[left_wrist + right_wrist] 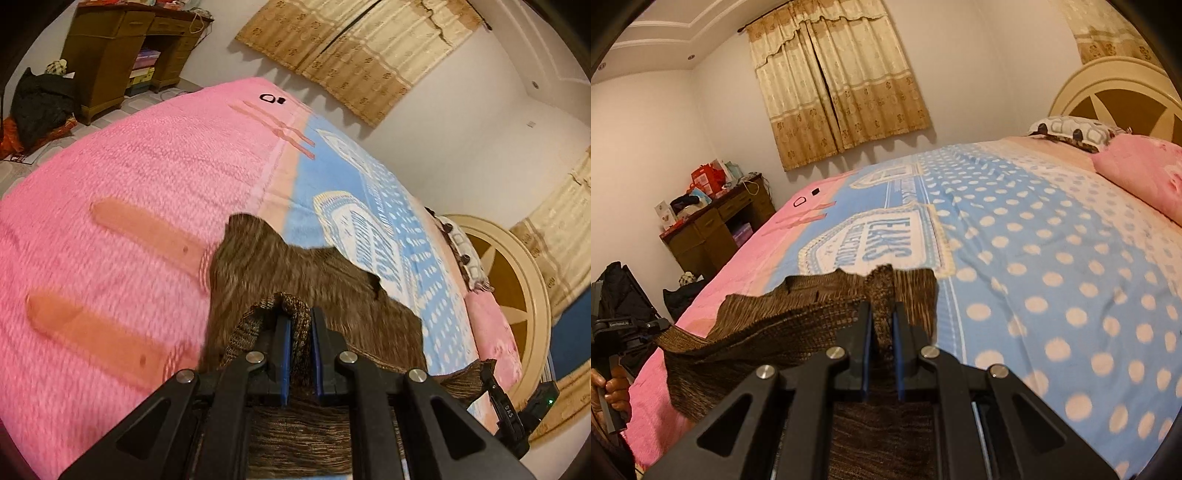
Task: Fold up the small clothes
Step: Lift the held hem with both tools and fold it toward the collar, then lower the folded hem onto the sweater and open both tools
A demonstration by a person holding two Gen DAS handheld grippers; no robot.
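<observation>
A small brown knitted garment (295,273) is held up over the bed. My left gripper (300,314) is shut on a bunched edge of it, with the cloth pinched between the blue pads. My right gripper (882,310) is shut on another edge of the same garment (783,317), which stretches away to the left, slack and lifted off the bedspread. The lower part of the garment hangs under both grippers, hidden by the black arms. The other gripper shows at the right edge of the left wrist view and the left edge of the right wrist view.
The bed has a pink and blue dotted bedspread (1052,258). A pink pillow (1145,177) and a patterned pillow (1071,129) lie by the cream headboard (1115,88). A wooden desk (122,48) with clutter and a black bag (40,103) stand past the bed's far side.
</observation>
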